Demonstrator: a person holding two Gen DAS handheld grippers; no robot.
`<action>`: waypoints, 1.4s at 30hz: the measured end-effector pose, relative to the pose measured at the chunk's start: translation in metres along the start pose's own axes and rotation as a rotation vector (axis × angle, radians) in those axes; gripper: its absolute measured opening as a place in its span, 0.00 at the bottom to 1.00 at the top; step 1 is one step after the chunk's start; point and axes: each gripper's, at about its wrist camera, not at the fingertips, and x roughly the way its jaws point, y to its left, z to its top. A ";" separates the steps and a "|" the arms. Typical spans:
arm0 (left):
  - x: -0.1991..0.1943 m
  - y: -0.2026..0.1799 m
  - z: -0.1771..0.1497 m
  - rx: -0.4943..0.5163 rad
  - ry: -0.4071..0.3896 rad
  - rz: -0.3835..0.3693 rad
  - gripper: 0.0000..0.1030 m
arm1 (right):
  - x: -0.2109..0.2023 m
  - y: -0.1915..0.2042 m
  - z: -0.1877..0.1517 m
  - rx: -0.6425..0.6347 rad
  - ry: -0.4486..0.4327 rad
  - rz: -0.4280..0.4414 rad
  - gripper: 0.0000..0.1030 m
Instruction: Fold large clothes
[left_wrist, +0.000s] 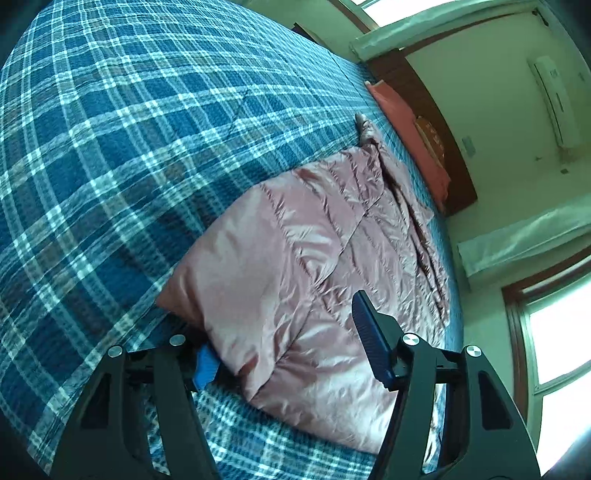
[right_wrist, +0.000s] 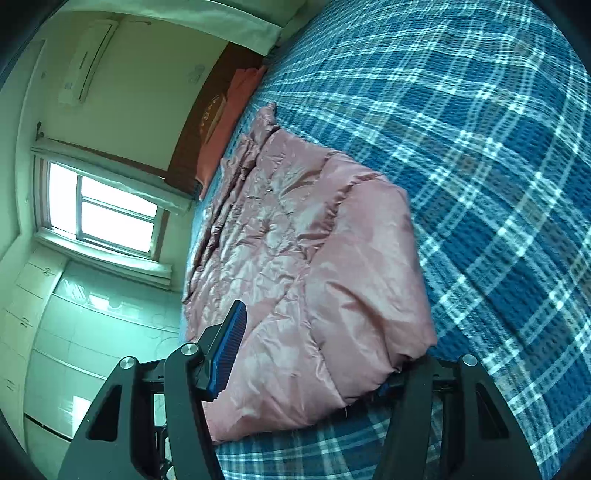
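On the plaid bedspread, both tools, left tool and right tool, straddle the pink jacket, grip unclear; no legible writing.

No readable text anywhere. AC unit on the wall has a small dark mark on its front, too blurred to make out as a brand. Headboard carries a round orange-ish emblem, maybe w/ lettering, but can't read it. Wardrobe doors show a pale pattern, just decoration, no letters or nos. Small wall plate near the headboard: blank as far as I can tell.
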 end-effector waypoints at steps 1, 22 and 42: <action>0.003 0.000 0.000 0.006 0.001 0.008 0.61 | 0.001 -0.001 0.001 0.001 -0.003 -0.008 0.49; -0.041 -0.019 0.002 0.048 -0.039 -0.122 0.04 | -0.039 0.025 -0.001 -0.120 0.013 0.128 0.09; -0.084 -0.053 0.022 0.136 -0.052 -0.224 0.04 | -0.079 0.056 0.003 -0.155 0.016 0.306 0.09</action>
